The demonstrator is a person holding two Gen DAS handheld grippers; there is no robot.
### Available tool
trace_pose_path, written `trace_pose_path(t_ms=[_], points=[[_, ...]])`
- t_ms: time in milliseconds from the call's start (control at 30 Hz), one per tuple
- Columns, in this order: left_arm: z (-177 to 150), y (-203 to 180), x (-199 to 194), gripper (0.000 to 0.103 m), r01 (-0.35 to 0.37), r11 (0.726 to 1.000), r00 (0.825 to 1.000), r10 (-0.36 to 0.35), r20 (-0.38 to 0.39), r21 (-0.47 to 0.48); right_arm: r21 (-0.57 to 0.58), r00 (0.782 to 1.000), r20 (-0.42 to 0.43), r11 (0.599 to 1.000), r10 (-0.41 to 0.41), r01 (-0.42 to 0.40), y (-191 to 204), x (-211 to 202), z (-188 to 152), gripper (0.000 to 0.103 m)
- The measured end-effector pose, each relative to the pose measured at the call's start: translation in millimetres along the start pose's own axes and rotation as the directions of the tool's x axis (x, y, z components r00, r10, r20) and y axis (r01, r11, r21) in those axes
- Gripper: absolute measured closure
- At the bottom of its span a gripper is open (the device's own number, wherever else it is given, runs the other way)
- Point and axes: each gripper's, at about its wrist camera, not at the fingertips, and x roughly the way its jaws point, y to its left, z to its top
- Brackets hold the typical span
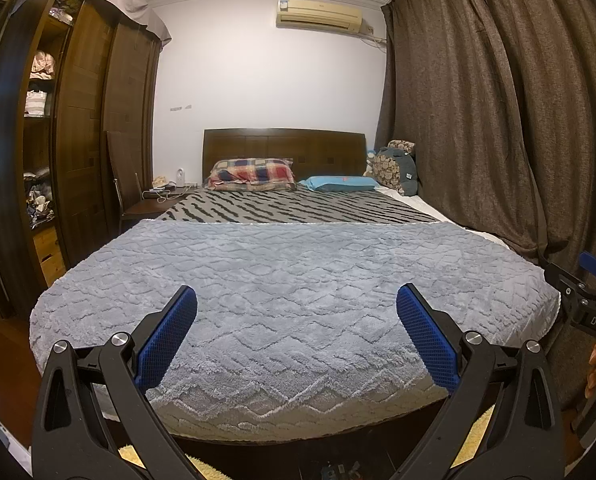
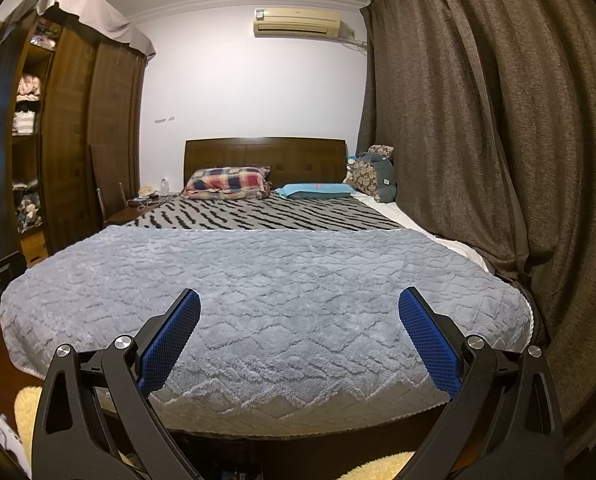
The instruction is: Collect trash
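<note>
Honestly, I can't make out any trash on the bed (image 1: 298,300); small items on the floor at the near edge are cut off. Left gripper (image 1: 296,340) and right gripper (image 2: 299,340) both spread apart, holding nothing. Far left, the wardrobe (image 1: 42,120) shelves hold folded clothes

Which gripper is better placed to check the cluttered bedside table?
Probably the left gripper: the bedside table sits left of the bed, and the right gripper is farther over. Both open, empty.

Bed (image 1: 294,300) under grey blanket, wooden headboard (image 1: 284,146) against white wall (image 1: 266,72). Wardrobe (image 1: 94,120) left, brown curtains (image 1: 497,100) right, air conditioner (image 1: 317,14) above. Dim indoor light.
</note>
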Motion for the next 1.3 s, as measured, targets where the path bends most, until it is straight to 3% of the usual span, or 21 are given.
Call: trace_pose_path(t_ms=[900,1300], points=[[4.5,1.2,-4.2,0.008,-0.036,0.999,0.999,0.036,0.008,-0.004,0.007,1.000,-0.002,1.000,0.000,0.000,1.7,-3.1,1.4,0.003],[2.4,1.7,-2.9,0.008,-0.006,1.000,1.000,0.006,-0.003,-0.007,0.007,1.000,-0.008,1.000,0.001,-0.001,0.2,-0.9,0.9,0.003]])
